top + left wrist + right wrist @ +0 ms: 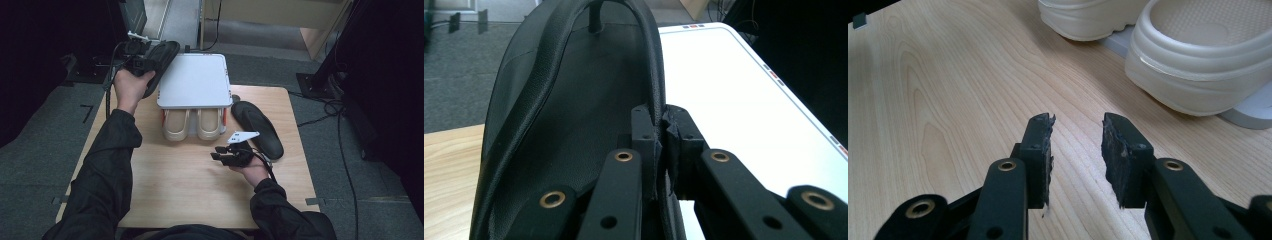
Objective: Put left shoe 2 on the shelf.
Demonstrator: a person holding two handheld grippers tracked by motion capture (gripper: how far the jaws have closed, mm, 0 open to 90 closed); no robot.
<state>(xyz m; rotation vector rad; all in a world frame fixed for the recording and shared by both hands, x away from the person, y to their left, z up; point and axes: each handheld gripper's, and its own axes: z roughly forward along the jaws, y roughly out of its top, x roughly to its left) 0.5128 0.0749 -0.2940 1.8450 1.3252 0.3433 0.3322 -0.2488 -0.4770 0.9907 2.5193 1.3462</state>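
Sandal (161, 57) is clamped by its rim in your left gripper (141, 61), held up beside the white box (194, 80) at the table's (190, 185) far left corner. Its mate (257, 127) lies right of the box, likely next. Your right gripper (227, 156) hovers with fingers (1040, 150) apart, empty, bare wood all around.

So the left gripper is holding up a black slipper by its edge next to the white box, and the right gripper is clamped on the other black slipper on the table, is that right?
Not quite. The right gripper holds nothing: the right gripper view shows its jaws open over bare table. The other black slipper lies untouched beside it in the high view. The rest stands: the left gripper pinches a black slipper by its edge next to the white box.
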